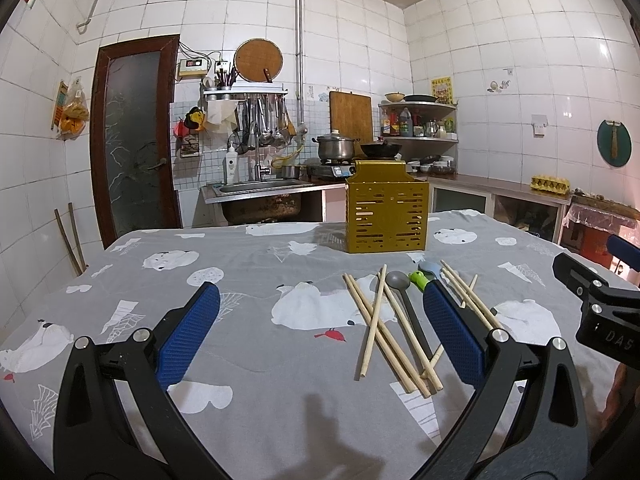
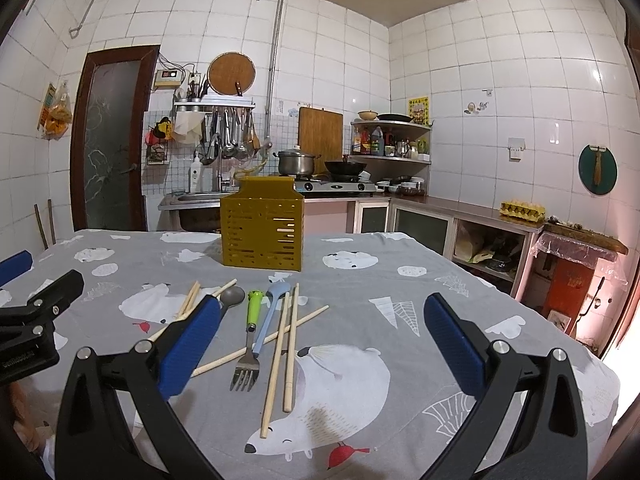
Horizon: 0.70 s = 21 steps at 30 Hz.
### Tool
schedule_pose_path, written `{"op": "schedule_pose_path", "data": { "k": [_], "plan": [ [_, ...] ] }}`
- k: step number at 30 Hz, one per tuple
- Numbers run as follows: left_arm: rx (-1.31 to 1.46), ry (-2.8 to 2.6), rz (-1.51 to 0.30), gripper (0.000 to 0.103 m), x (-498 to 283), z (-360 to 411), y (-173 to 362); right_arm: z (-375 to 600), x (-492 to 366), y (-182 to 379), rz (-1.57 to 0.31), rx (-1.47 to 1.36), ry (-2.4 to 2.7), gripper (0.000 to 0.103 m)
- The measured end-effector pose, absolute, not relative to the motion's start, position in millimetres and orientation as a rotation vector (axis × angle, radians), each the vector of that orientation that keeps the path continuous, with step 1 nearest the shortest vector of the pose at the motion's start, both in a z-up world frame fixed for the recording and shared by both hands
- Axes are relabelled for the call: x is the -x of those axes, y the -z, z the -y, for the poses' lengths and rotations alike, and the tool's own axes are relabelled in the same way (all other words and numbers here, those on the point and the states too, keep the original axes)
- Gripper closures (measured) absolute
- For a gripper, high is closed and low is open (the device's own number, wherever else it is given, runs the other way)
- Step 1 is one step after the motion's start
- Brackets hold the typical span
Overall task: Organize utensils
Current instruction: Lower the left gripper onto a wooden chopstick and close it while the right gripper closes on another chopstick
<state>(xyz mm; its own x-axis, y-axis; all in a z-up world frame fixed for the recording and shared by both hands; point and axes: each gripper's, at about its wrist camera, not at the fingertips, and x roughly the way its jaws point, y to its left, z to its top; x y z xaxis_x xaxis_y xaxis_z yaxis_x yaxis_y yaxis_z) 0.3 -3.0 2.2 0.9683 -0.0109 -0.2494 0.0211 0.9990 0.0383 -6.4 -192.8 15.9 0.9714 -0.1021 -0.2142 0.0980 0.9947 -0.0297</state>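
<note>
Left gripper [image 1: 320,336]: jaws spread wide, nothing between them, hovering low over the near part of the table [image 1: 248,412]. Right gripper [image 2: 322,340]: likewise spread and empty, just to the right of the left one.

Mid-table, the utensils lie loose on the grey printed cloth. A crossed bundle of chopsticks [image 1: 380,328] sits just left of the left gripper's right finger, with a grey spoon [image 1: 400,286] laid through it. Further right are a green-handled fork [image 2: 248,340], a blue spoon [image 2: 269,312] touching it, and a second set of chopsticks [image 2: 286,344], two lying parallel and one crossing beneath.

Beyond them, at the far middle of the table, stands the gold slotted holder [image 1: 386,216], upright; pale lengths show through its slots in the right view, so something may already be inside.

Judgement: nothing is yet held, so the step in hand is the first pick. Take an outlying piece — the parallel chopsticks suit the right gripper — rather than the crossed bundle, where lifting one stick would drag its neighbours. Close across the shaft near mid-length, lift level, then tip it upright over the holder.

View differences: the fork's tines and full length show only in the right view — the left view gives just its green handle tip. The left view alone shows the crossed bundle whole.
</note>
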Motion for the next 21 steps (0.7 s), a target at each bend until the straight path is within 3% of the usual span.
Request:
{"op": "schedule_pose_path", "data": {
  "k": [10,21],
  "plan": [
    [0.001,0.024,-0.364,0.005,-31,-6,-6,200,-10,-20,-0.291,-0.025,0.046,0.004],
    [-0.002,0.052,-0.499,0.005,-129,-7,-24,204,-99,-30,-0.404,-0.022,0.017,0.004]
  ]
}}
